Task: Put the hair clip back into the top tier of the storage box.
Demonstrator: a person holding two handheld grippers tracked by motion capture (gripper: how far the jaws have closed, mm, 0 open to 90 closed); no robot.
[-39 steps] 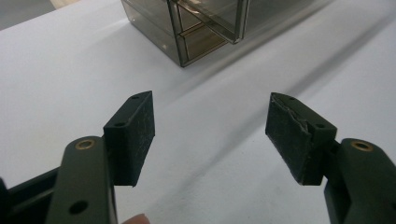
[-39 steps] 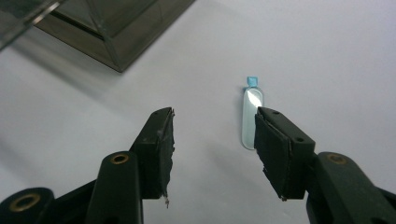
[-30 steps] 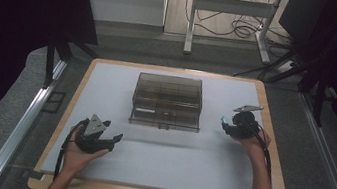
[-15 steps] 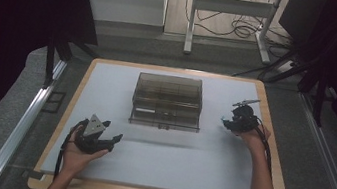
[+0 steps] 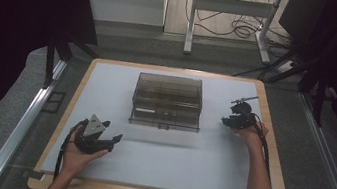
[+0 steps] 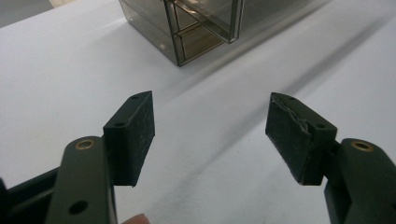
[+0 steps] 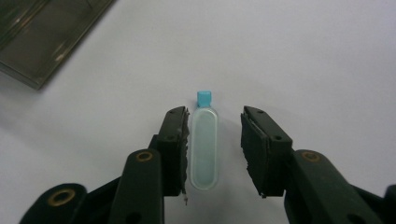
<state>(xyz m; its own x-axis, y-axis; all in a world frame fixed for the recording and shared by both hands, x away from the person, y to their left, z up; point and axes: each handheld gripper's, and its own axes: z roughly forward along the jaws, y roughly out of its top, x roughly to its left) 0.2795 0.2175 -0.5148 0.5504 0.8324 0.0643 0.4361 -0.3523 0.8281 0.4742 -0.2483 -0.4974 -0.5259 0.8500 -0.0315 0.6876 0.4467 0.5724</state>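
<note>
Seen from above, a white-topped table [image 5: 159, 174] with a wooden edge sits at the centre of the frame, dark floor and cables beyond it at the top. A smoky transparent drawer box [image 5: 167, 101] stands on the table, a little above the middle of the frame.

The left gripper [image 5: 102, 138] is held in a hand [image 5: 77, 154] at the lower left of the high view, resting low over the white surface and well apart from the box. In the left gripper view its two black jaws stand wide apart with nothing between them, and a corner of the drawer box [image 6: 187, 25] shows at the top of the frame.

The right gripper [image 5: 234, 120] is held in a hand [image 5: 250, 133] at the right of the high view, just to the right of the box. In the right gripper view its jaws are spread around a small translucent bottle [image 7: 204, 148] with a blue cap [image 7: 204, 98], lying flat on the table at the centre of the frame. The left jaw is right up against the bottle's side; a gap remains between the bottle and the right jaw, so it is not yet gripped. An edge of the box [image 7: 44, 35] fills the upper left corner.
</note>
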